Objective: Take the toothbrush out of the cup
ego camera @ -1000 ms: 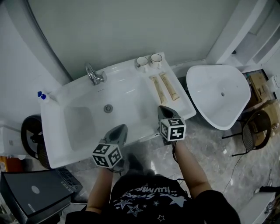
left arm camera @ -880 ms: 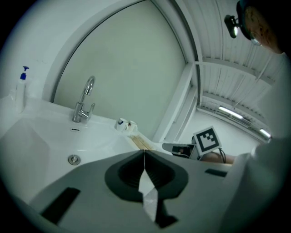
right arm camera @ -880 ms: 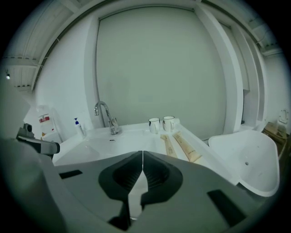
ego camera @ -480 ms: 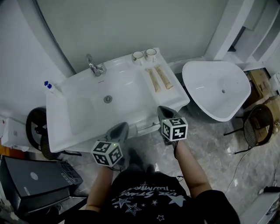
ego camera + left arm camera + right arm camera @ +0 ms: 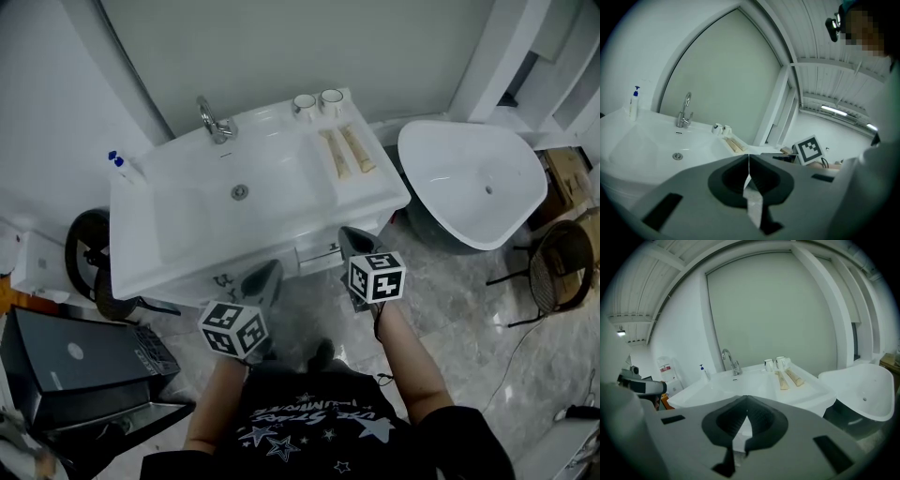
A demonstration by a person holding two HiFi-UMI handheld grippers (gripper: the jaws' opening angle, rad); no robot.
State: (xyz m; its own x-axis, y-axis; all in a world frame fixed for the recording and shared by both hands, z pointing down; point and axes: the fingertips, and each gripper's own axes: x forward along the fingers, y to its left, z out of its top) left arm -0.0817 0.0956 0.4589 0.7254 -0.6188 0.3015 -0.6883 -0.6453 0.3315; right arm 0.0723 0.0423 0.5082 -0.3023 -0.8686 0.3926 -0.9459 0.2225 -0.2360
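Observation:
Two white cups (image 5: 305,102) (image 5: 331,97) stand at the back right corner of the white sink (image 5: 375,200). No toothbrush shows in them at this distance. Two tan, long items (image 5: 346,152) lie on the ledge in front of the cups. My left gripper (image 5: 272,267) and right gripper (image 5: 345,232) hang over the floor just in front of the sink's front edge, both shut and empty. In the left gripper view the jaws (image 5: 748,157) meet in a line, with the cups (image 5: 720,128) far off. The right gripper (image 5: 746,399) points at the sink, cups (image 5: 774,363) beyond.
A chrome tap (image 5: 215,120) stands at the sink's back. A blue-pump bottle (image 5: 119,167) sits on its left corner. A large white basin (image 5: 473,183) stands to the right, a dark chair (image 5: 558,272) beyond it. A black box (image 5: 75,361) and a round dark bin (image 5: 89,267) stand at the left.
Both grippers have drawn back from above the sink's front edge and now hang over the floor. The sink lies farther from them. Both stayed shut.

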